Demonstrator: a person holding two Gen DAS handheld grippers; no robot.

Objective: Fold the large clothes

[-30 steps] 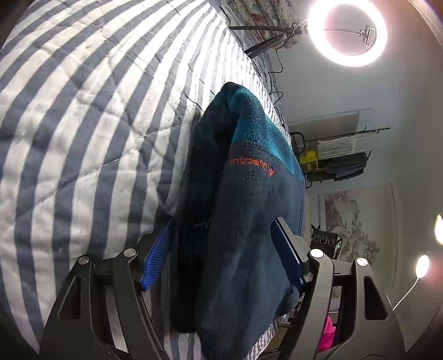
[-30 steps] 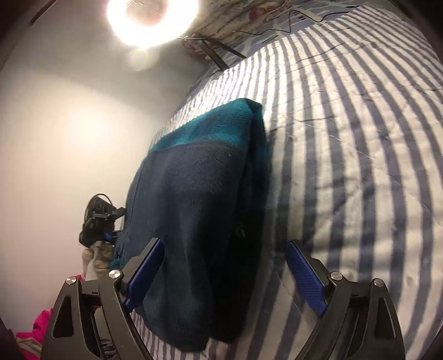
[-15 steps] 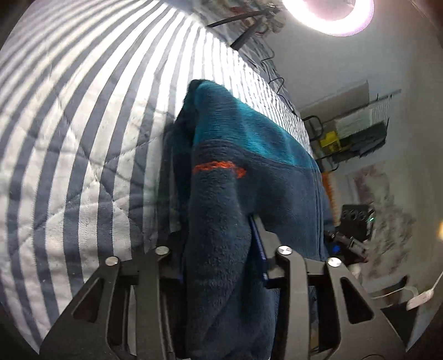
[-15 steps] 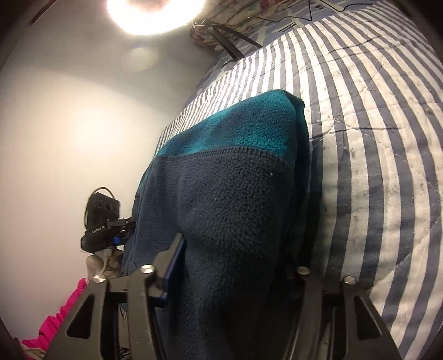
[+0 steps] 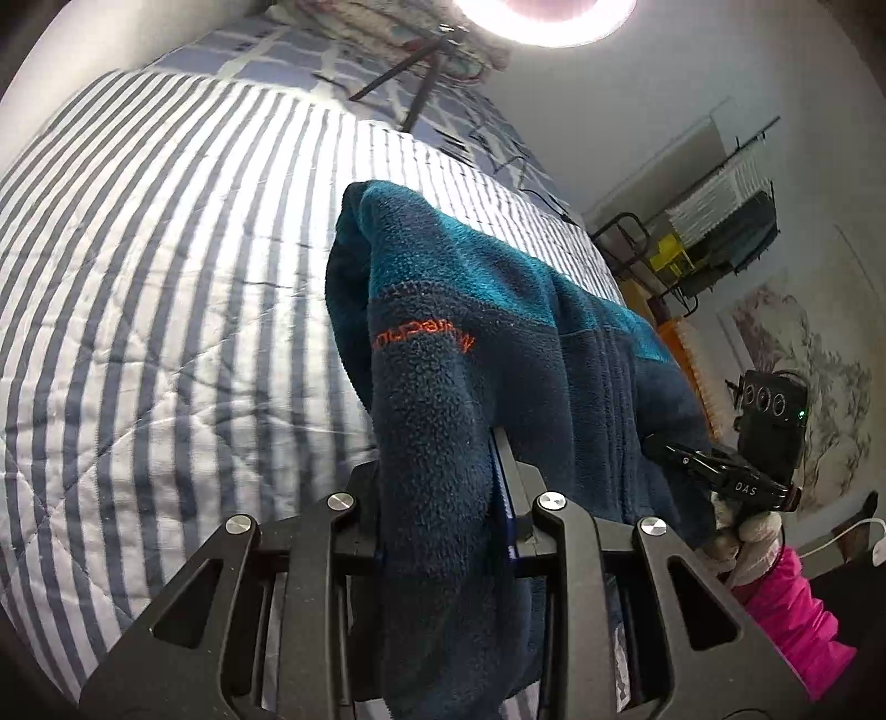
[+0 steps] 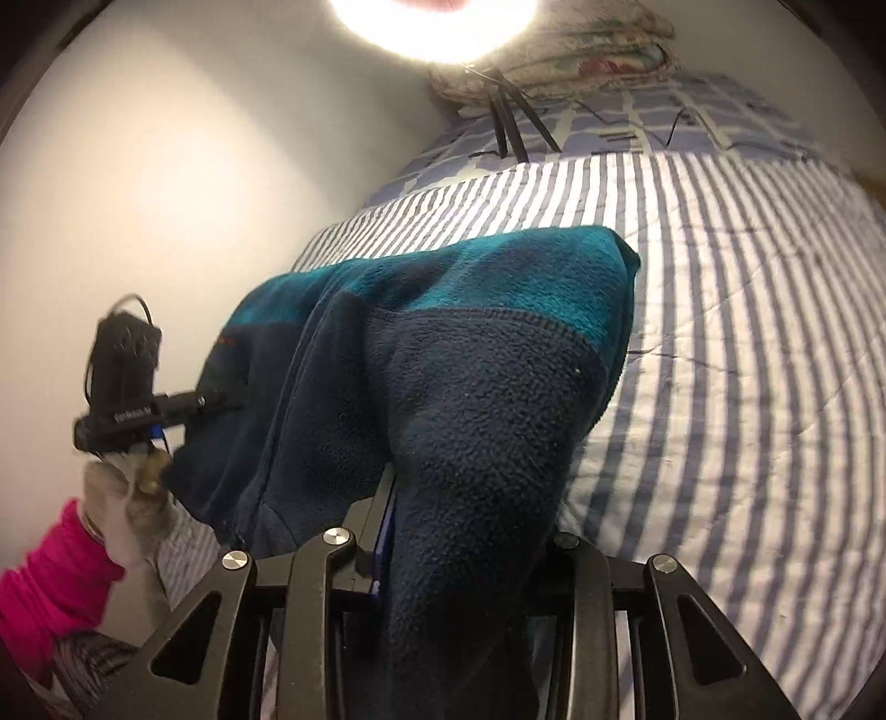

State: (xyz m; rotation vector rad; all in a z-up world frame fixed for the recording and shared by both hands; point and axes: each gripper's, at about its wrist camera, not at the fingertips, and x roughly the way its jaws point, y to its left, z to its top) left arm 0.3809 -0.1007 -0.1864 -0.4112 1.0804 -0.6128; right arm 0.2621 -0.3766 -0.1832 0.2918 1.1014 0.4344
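A navy and teal fleece jacket [image 5: 498, 343] with orange lettering lies folded on the striped quilt [image 5: 166, 310], its near edge lifted. My left gripper [image 5: 437, 482] is shut on the jacket's near left corner. My right gripper [image 6: 470, 498] is shut on the jacket [image 6: 470, 376] at its near right corner. The fleece drapes over both sets of fingers and hides most of them. The right gripper also shows in the left wrist view [image 5: 714, 465], and the left one in the right wrist view [image 6: 183, 404].
The striped quilt [image 6: 747, 332] covers the bed. A ring light [image 5: 542, 22] on a tripod stands at the far end by pillows [image 6: 565, 55]. A white wall [image 6: 166, 166] runs along the bed's left side. Racks [image 5: 720, 232] stand off the right side.
Both grippers closed from open onto the jacket's near corners and have raised that edge off the quilt. The cameras now look more toward the far end of the bed.
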